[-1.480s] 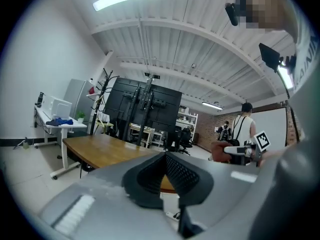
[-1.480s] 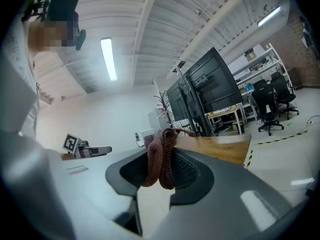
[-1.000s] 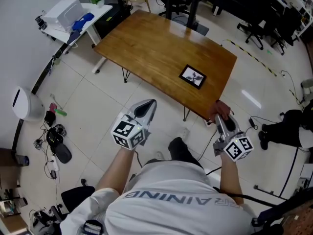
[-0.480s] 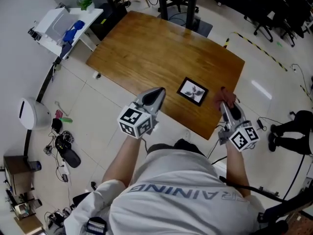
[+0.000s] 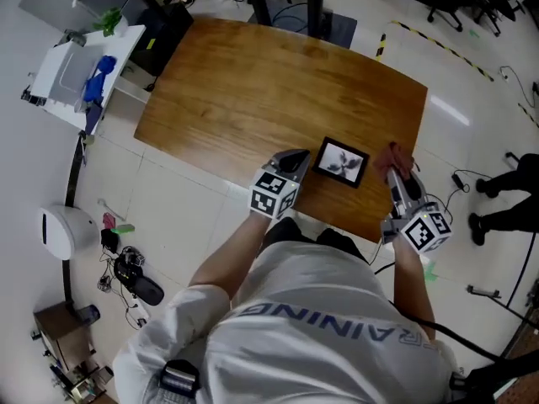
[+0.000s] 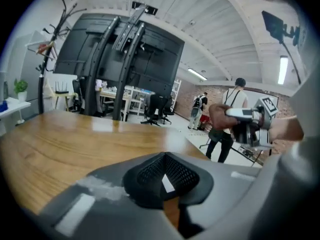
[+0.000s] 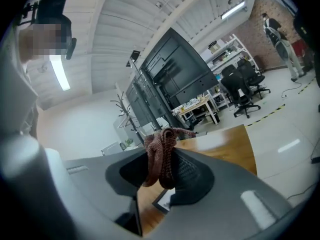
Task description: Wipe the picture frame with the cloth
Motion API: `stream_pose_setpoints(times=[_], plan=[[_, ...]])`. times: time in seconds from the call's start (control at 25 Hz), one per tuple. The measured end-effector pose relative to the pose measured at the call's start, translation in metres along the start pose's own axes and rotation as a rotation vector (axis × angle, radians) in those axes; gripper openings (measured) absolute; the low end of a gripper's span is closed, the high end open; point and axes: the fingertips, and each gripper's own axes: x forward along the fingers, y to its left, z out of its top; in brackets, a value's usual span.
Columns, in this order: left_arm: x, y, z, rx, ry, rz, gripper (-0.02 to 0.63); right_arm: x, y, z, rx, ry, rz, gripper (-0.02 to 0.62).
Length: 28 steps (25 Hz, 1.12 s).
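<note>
the picture frame (image 5: 340,162) lies flat on the brown wooden surface (image 5: 253,91), close to the edge where the person stands. it has a dark rim and a pale picture inside. it sits between the two grippers.

the left gripper (image 5: 296,160) is just beside the left side of the frame, over the near edge of the surface. its fingers are pressed together and there is nothing held in them. i cannot tell if the tip touches the wood.

the right gripper (image 5: 396,173) is on the other side of the frame, by the right edge of the surface. its fingers are squeezed tight on the cloth (image 5: 397,155). the cloth is red-brown and all bunched up, and it pokes out past the tip of the fingers. in the right gripper view it hangs in a twisted lump between the fingers, and a corner of the frame shows under it. the cloth is near the frame but not on it.

the person's arms reach down to both grippers, and the person wears a white shirt (image 5: 320,326). far to the left, off the surface, is a white stand (image 5: 63,82) with a blue thing (image 5: 94,72) on it. a white round thing (image 5: 63,230) sits on the pale floor (image 5: 194,217)
</note>
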Motion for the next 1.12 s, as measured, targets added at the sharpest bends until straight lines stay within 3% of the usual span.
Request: stream_pose_setpoints(times=[0.2, 0.44, 0.76, 1.12], plan=[[0.038, 0.005, -0.055, 0.027, 0.153, -0.117, 0.006, 0.014, -0.008, -0.025, 0.069, 0.01, -0.091, 0.118], [0.05, -0.01, -0.086, 0.041, 0.242, -0.208, 0.006, 0.027, -0.015, -0.06, 0.152, 0.073, -0.135, 0.118], [0.059, -0.013, -0.099, 0.042, 0.28, -0.232, 0.006, 0.061, -0.015, -0.087, 0.177, 0.165, -0.088, 0.118], [0.062, -0.016, -0.104, 0.077, 0.322, -0.22, 0.006, 0.11, -0.02, -0.131, 0.316, 0.292, -0.061, 0.118]])
